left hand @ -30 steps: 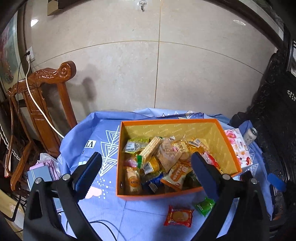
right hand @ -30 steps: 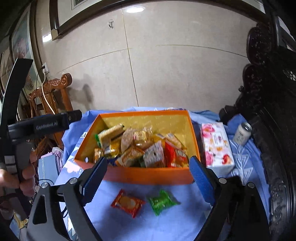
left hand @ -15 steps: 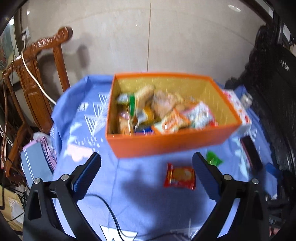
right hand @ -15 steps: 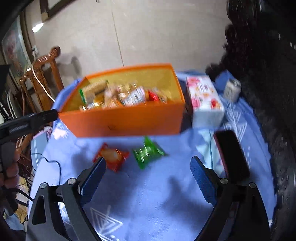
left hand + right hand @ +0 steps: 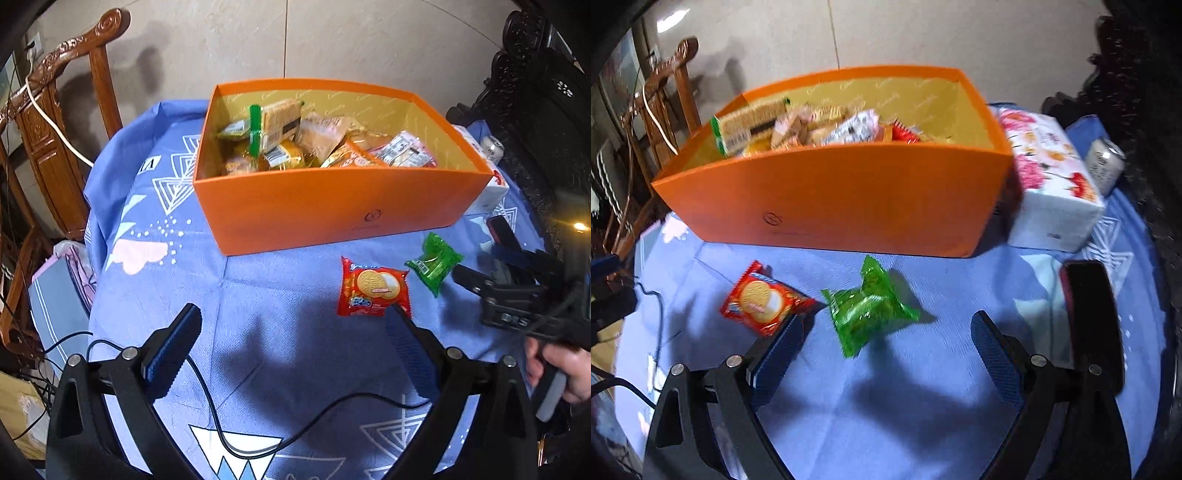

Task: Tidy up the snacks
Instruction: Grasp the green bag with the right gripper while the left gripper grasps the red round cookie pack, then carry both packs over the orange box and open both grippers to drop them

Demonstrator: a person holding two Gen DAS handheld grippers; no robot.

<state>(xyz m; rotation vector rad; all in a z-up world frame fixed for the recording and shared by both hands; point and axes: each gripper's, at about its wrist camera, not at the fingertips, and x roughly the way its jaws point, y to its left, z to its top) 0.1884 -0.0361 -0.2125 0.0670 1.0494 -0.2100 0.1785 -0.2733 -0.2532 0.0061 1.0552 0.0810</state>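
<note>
- Wooden chair (image 5: pixel 70 122) — far left, beside the table, a white cable draped over its carved back.
- Blue patterned tablecloth (image 5: pixel 155 236) — covers the table; a thin black cable (image 5: pixel 221 435) loops across its near part.
- Left gripper (image 5: pixel 291 325) — jaws spread wide, nothing between them; its right fingertip sits just beside the lower edge of the red biscuit packet.
- Orange box (image 5: pixel 332 206) — open-topped, yellow inside, standing mid-table and heaped with wrapped snacks (image 5: pixel 317 144).
- Red biscuit packet (image 5: pixel 373 288) — flat on the cloth, just in front of the box.
- Green snack packet (image 5: pixel 868 306) — on the cloth immediately right of the red packet, near but apart from the box.
- Right gripper (image 5: pixel 886 332) — jaws wide apart, gripping nothing; the green packet lies just ahead of the gap, the left fingertip by the red packet's corner.
- Floral tissue pack (image 5: pixel 1049 173) — close against the box's right end.
- Black phone (image 5: pixel 1089 302) — lying on the cloth, right of the fingers.
- Drinks can (image 5: pixel 1106 166) — upright, far right, behind the tissue pack.
</note>
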